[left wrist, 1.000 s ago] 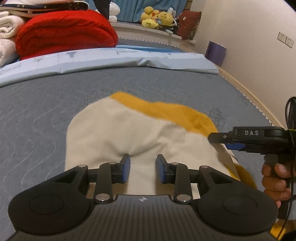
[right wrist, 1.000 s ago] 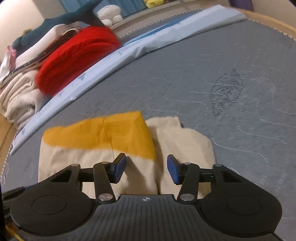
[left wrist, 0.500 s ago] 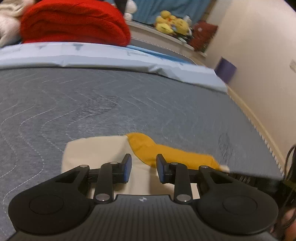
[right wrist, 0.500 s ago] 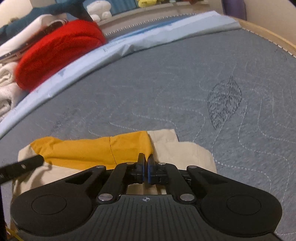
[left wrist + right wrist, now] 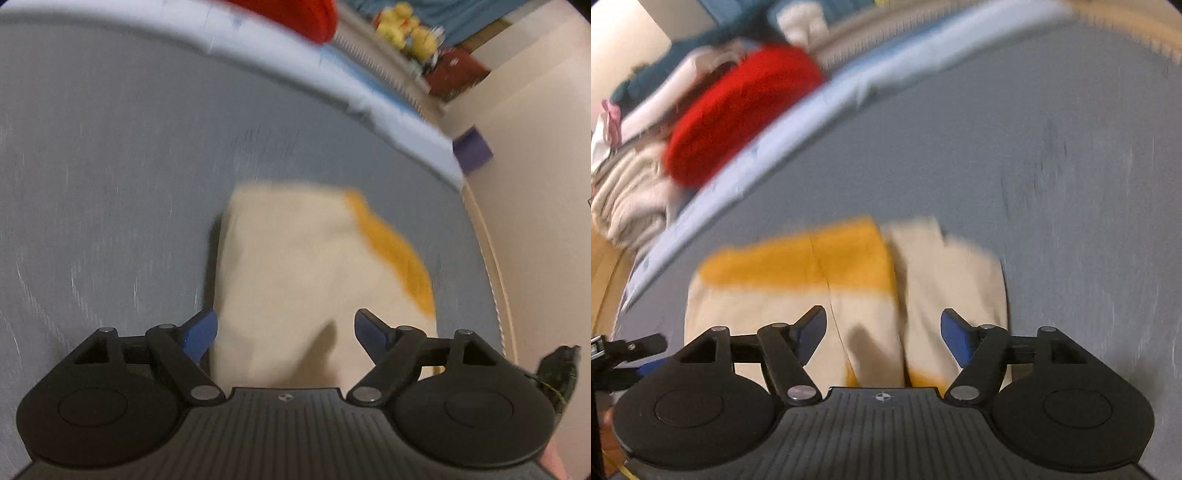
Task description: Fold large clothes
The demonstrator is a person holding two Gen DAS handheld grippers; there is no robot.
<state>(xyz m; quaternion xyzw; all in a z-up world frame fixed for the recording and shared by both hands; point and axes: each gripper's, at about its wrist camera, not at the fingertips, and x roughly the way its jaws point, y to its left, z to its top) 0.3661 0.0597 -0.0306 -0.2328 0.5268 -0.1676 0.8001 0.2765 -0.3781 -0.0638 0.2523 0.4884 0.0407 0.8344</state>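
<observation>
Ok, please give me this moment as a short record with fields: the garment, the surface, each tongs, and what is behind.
garment: cream and yellow garment, folded, lying flat on the bed
surface: grey quilted bed
left tongs: open, over the garment's near edge, gripping nothing
right tongs: open, over the garment's near edge, gripping nothing
behind: red blanket beside stacked folded laundry; pale blue sheet
image quality: motion blur in both views

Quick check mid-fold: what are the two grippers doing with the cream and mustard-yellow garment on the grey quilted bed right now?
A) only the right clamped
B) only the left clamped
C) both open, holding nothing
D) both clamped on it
C: the left gripper and the right gripper both show blue pads spread wide, with the cream and mustard-yellow garment lying folded on the grey quilted bed between them, ungripped.
</observation>
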